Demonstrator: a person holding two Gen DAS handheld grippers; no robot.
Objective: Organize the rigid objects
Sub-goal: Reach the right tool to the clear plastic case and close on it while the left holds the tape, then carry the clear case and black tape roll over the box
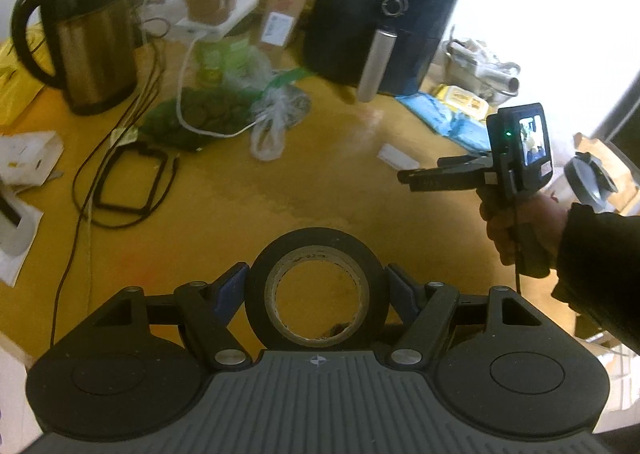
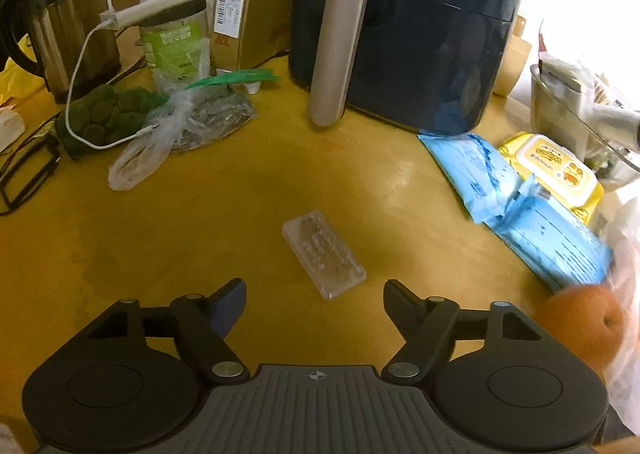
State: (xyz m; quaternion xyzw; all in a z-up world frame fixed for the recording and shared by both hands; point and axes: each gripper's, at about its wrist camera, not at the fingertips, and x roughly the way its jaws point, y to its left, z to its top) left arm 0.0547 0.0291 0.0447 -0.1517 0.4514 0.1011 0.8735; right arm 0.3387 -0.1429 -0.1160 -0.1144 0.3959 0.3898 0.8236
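Left gripper (image 1: 317,288): closed onto the roll of black tape (image 1: 317,290), one finger on each side of the roll; roll held upright, its open core facing the camera, over the yellow table (image 1: 320,182)
Right gripper (image 2: 314,304): jaws spread wide, nothing between them; in the left wrist view it appears side-on at right (image 1: 416,176), held in the person's hand (image 1: 516,230), above the table
Clear plastic case (image 2: 324,256): flat on the table, lying diagonally, just ahead of the right gripper's fingertips and not touching them; contents too blurred to tell
Air fryer (image 2: 404,26): dark, upright at the back of the table, silver handle (image 2: 338,54) pointing forward
Kettle (image 1: 84,34): steel with black handle, back left, well apart from the tape
Bagged items (image 2: 176,122): clear and green bags left of the air fryer, a white cable (image 2: 80,70) draped across them
Blue packets (image 2: 516,206): right side of the table, a yellow wipes pack (image 2: 556,170) just beside them
Orange (image 2: 582,328): at the right edge, near the right gripper body
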